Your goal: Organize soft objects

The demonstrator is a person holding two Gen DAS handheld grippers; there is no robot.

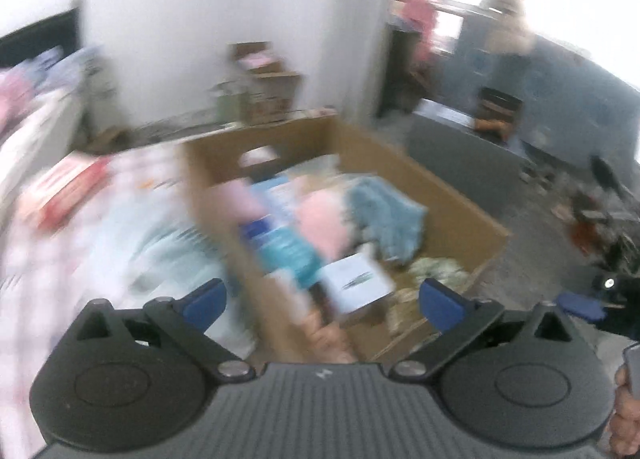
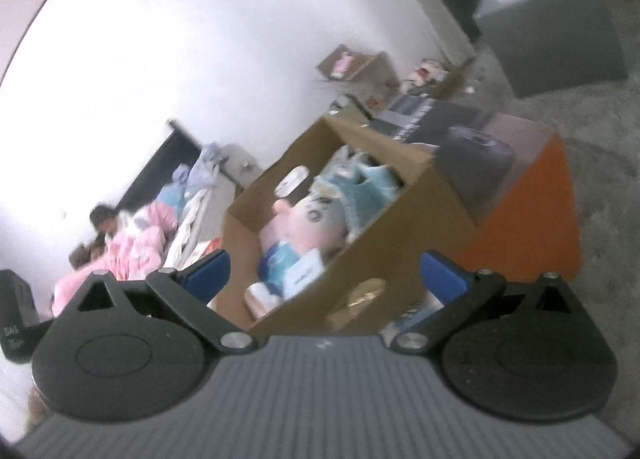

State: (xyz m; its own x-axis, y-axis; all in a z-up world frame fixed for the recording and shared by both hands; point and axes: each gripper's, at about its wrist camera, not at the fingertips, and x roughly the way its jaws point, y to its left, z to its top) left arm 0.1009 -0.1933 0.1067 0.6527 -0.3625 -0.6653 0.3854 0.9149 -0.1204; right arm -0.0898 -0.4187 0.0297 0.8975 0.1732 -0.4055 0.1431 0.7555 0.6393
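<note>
My left gripper [image 1: 322,295] is spread wide with nothing between its blue pads, hanging above the near end of the cardboard box [image 1: 460,199]. The box lies just ahead of and below it, and the view is smeared with blur. Inside I make out a pink plush toy [image 1: 320,223], a blue fuzzy soft thing [image 1: 386,219] to its right, and a white tag [image 1: 356,283] nearest my pads. A checked bed cover [image 1: 80,227] lies left of the box. My right gripper [image 2: 324,275] is also spread wide and holds nothing. It looks at the same box [image 2: 372,259] from the side, with the pink plush [image 2: 308,227] straight ahead between the pads but apart from them.
</note>
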